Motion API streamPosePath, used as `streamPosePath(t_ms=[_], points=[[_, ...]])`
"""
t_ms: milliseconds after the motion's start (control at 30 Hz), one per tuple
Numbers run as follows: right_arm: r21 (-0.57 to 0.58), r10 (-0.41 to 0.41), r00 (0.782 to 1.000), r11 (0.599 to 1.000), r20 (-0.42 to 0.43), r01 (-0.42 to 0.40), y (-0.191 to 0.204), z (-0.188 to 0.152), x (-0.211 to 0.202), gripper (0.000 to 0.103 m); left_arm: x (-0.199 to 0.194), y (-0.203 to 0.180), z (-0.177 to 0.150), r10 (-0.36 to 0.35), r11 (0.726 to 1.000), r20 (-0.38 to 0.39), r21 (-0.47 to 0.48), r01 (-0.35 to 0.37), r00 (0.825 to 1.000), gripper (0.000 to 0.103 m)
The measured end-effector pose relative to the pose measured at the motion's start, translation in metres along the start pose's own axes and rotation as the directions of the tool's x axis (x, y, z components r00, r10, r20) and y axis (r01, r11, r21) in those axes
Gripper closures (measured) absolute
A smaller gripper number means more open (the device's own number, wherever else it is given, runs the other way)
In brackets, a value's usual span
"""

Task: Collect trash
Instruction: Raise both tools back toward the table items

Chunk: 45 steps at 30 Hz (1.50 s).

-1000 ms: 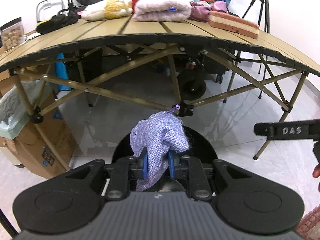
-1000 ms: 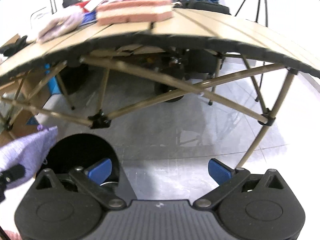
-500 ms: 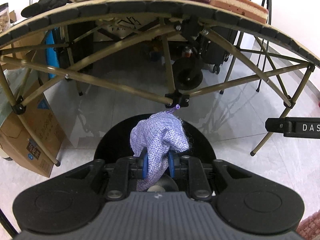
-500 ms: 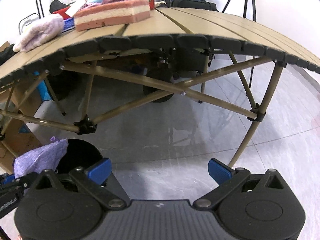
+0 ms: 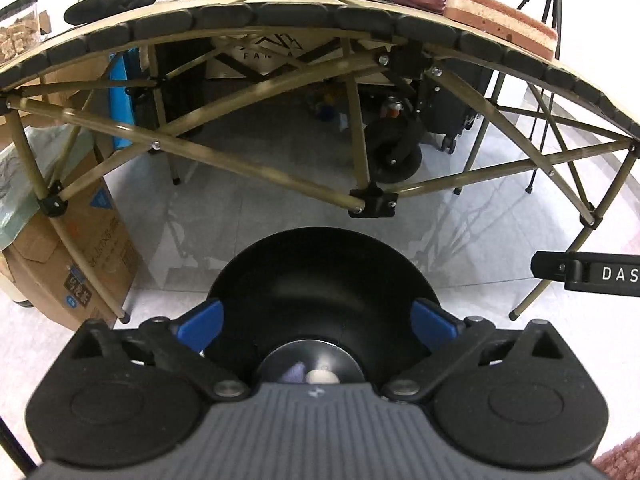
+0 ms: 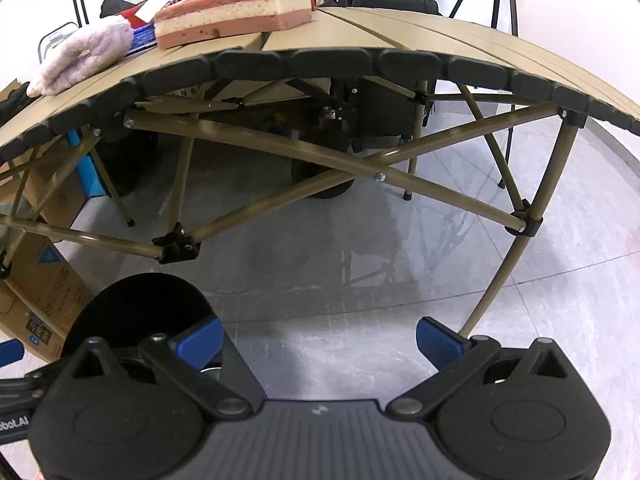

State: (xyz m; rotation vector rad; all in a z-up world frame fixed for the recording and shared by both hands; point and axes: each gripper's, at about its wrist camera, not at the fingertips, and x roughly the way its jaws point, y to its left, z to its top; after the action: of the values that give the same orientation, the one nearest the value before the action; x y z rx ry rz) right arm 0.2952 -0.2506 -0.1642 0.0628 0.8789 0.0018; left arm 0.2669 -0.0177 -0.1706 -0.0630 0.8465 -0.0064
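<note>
At frame centre, left gripper [image 5: 316, 326] spread wide over black bin [image 5: 320, 276]; purple cloth [image 5: 294, 372] inside. Right gripper [image 6: 318, 338] released, empty.

I see a glossy black plastic bin [image 5: 320, 280] low in the left frame, above my matt black gripper [image 5: 318, 326] with smooth blue pads [image 5: 200, 326]. The floor [image 6: 320, 280] is polished grey tile. The table [image 6: 400, 36] looks like matt tan slats on dull metal tubes; fluffy cloth [image 6: 80, 58] sits upper left.
</note>
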Motion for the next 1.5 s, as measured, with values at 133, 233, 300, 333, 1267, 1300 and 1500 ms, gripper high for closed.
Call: streamPosePath(t_ms=[133,233,300,333,1267,1300,1500], points=[[-0.002,0.005,1.0,1.0,-0.004,-0.005,0.0,0.0,0.0,0.0,0.002,0.0,-0.001,0.008,1.0,-0.011,-0.004,-0.008,1.0,0.0],[-0.006,0.009,1.0,1.0,-0.005,-0.009,0.001,-0.001,0.001,0.0,0.002,0.0,0.0,0.014,1.0,-0.01,-0.008,-0.014,1.0,0.0],[-0.006,0.01,1.0,1.0,-0.006,-0.01,0.0,-0.001,0.001,0.0,0.001,0.001,0.0,0.016,1.0,-0.009,-0.011,-0.016,1.0,0.0],[-0.006,0.009,1.0,1.0,-0.005,-0.009,0.001,-0.001,0.001,0.0,0.001,0.001,0.0,0.017,1.0,-0.009,-0.012,-0.017,1.0,0.0],[-0.034,0.058,0.998,0.998,0.01,-0.057,0.008,-0.001,-0.011,0.0,-0.029,0.004,0.008,0.04,0.999,0.076,-0.036,-0.037,0.996,0.0],[-0.039,0.063,0.998,0.997,0.013,-0.063,0.009,-0.001,-0.013,0.0,-0.032,0.005,0.009,0.037,0.999,0.082,-0.04,-0.034,0.996,0.0],[-0.054,0.11,0.993,0.993,0.045,-0.108,0.014,0.001,-0.032,0.0,-0.052,0.008,0.016,0.038,0.999,0.141,-0.03,-0.034,0.989,0.0]])
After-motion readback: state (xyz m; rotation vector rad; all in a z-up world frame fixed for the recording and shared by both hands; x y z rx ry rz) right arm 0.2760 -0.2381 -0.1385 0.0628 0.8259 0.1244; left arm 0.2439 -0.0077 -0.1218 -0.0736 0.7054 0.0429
